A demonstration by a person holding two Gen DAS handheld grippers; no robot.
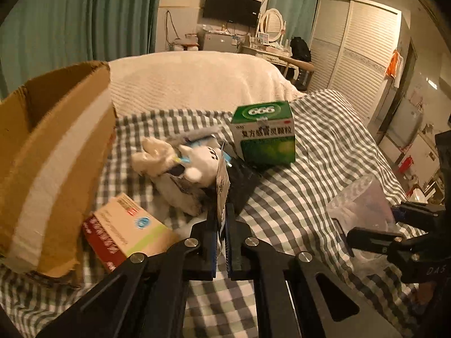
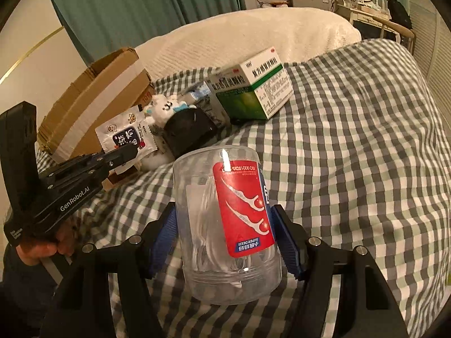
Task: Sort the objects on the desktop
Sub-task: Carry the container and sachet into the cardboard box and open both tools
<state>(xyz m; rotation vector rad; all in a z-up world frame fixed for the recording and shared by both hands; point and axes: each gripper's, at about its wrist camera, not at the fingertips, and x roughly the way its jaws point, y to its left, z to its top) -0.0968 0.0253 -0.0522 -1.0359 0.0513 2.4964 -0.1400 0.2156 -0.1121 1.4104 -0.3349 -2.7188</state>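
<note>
A thin white foil sachet with a dark printed panel (image 2: 128,135) is being pinched edge-on by the clenched left gripper (image 1: 222,217), its black fingers pressed together on the packet's lower edge. Just beyond those fingertips a small white plush toy (image 1: 180,163) is lying on the grey-and-white checked cloth (image 1: 310,169), with a black rounded object (image 2: 188,132) beside it. Further ahead and slightly to the right, a green and white cardboard medicine box (image 1: 265,132) is standing upright. To the left of the left tongs, close to them, a flat beige and red carton (image 1: 126,231) is lying against an open brown corrugated cardboard box (image 1: 50,163).

A clear plastic cylindrical jar with a red label, filled with white floss picks (image 2: 228,225), is being grasped by the right gripper (image 2: 229,242); the blue pads (image 2: 165,236) are pressed against its two sides, and the jar is being held on a tilt above the checked cloth. The left tongs are seen well to the left of this jar, and a hand (image 2: 36,249) is wrapped around their handle.
</note>
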